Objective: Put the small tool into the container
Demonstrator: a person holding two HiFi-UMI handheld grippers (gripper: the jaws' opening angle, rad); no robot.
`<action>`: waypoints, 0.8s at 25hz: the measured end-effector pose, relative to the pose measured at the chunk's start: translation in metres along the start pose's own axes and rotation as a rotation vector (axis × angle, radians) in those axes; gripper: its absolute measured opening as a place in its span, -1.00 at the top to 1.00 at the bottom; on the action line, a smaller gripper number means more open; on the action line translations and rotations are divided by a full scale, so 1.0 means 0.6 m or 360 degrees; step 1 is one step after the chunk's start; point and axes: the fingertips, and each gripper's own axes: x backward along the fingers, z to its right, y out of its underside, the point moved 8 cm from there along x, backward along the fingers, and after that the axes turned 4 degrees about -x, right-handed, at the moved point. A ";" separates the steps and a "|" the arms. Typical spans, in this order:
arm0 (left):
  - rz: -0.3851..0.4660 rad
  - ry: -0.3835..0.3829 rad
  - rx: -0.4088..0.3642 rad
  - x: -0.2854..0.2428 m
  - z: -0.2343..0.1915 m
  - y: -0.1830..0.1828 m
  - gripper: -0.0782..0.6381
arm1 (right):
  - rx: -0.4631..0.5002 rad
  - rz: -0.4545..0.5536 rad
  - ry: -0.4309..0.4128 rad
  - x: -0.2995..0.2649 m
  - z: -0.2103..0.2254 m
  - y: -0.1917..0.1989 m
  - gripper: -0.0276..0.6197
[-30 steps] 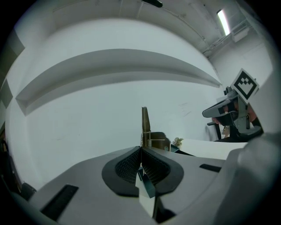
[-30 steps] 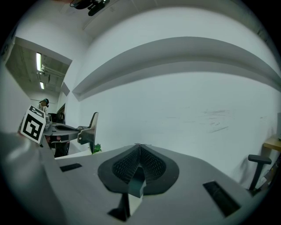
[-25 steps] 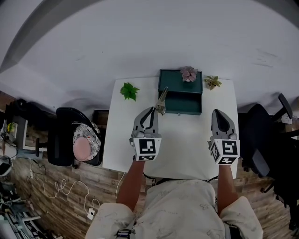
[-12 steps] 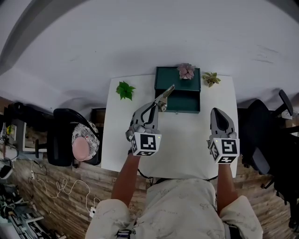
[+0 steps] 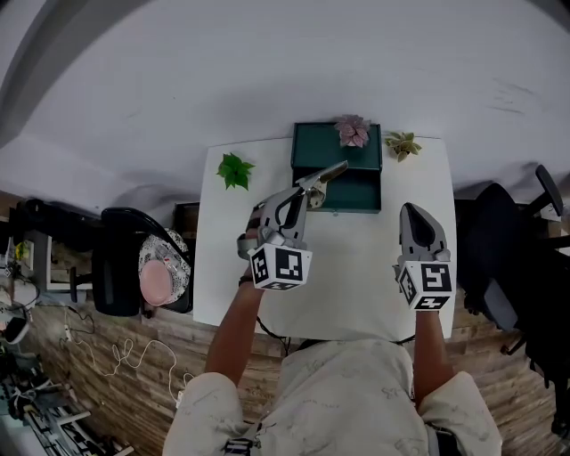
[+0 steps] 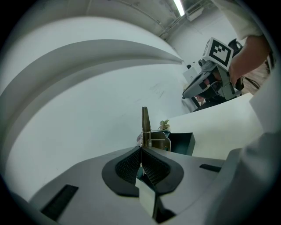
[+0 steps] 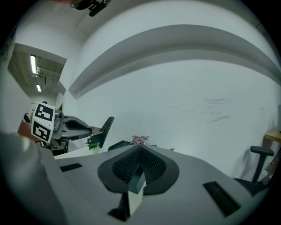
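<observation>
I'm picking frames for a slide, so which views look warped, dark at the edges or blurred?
Head view: strong fisheye bowing the wall, table evenly lit and sharp. Left gripper view: black round border, tilted scene, bright ceiling light, tool crisp. Right gripper view: same black border, soft even light, nothing blurred.

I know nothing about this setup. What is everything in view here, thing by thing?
table: one, white, against the wall
container: one, dark green, table's far edge
plants: three; pink one on the container, pale one to its right, green one to its left
small tool: one, metal, in the left gripper, pointing toward the container
chairs: two, black; one left of the table with a pink cushion, one right
floor: wooden
left gripper: grey, shut on the small tool
right gripper: grey, shut, empty, over the table's right side
</observation>
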 end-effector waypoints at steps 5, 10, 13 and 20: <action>-0.0021 0.0066 -0.0122 -0.020 0.010 -0.005 0.75 | -0.0019 -0.0022 0.0003 -0.006 0.006 0.009 0.86; -0.0029 0.0109 -0.0212 -0.038 0.017 -0.008 0.75 | -0.0038 -0.0042 0.0005 -0.012 0.009 0.017 0.86; -0.0050 0.0164 -0.0262 -0.051 0.020 -0.003 0.75 | -0.0049 -0.0054 0.0008 -0.017 0.009 0.022 0.86; -0.0102 0.0304 -0.0378 -0.083 0.039 0.005 0.75 | -0.0057 -0.0092 0.0003 -0.028 0.019 0.035 0.86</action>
